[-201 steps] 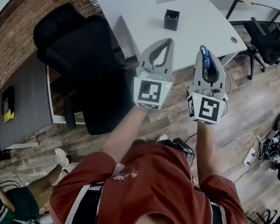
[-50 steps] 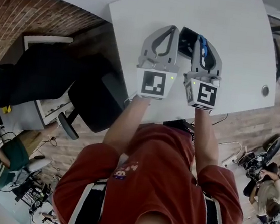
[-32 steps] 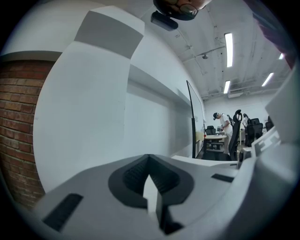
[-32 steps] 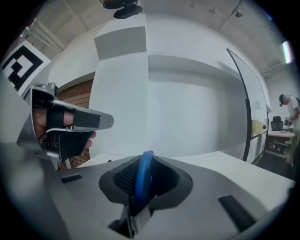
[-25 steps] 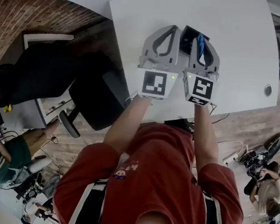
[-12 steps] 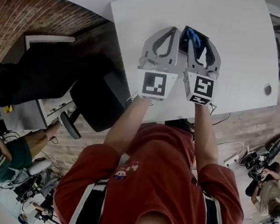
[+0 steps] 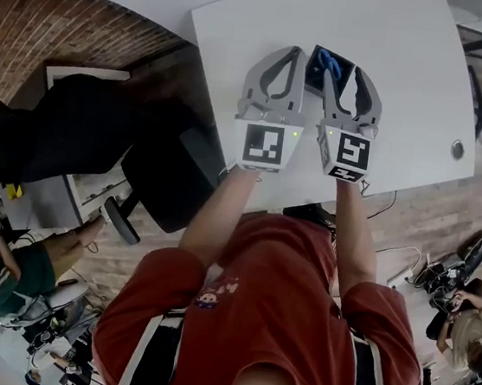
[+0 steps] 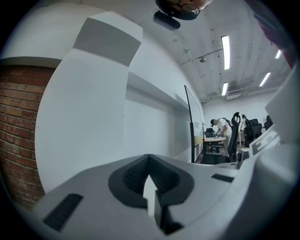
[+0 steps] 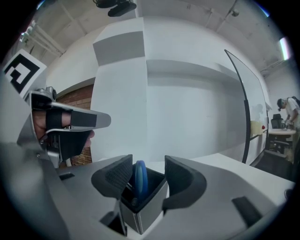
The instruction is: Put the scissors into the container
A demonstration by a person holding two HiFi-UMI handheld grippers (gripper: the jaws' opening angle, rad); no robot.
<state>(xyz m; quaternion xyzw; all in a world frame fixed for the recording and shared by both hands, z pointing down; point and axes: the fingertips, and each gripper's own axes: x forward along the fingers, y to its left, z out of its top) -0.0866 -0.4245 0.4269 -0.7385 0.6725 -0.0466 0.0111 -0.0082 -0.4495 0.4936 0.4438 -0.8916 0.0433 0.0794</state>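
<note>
Blue-handled scissors (image 9: 139,179) stand handle-up inside the small black container (image 9: 146,206) on the white table (image 7: 413,69). My right gripper (image 9: 148,165) sits over the container, its jaws opening. The blue handle is between them, close to the left pad, and the pads do not press it. In the head view the container (image 7: 337,65) and the scissors (image 7: 329,60) show just ahead of the right gripper (image 7: 349,77). My left gripper (image 7: 285,62) hovers beside it on the left, shut and empty, with its jaws (image 8: 149,164) meeting.
The left gripper's body (image 9: 61,126) looms close on the right gripper's left. A black office chair (image 7: 74,132) stands left of the table by the brick wall (image 7: 61,26). The table has a grommet hole (image 7: 457,149). People sit on the floor at lower left and lower right.
The right gripper's jaws have spread apart and let go of the blue scissors, which now rest lower in the container. The left gripper stayed shut beside it.
</note>
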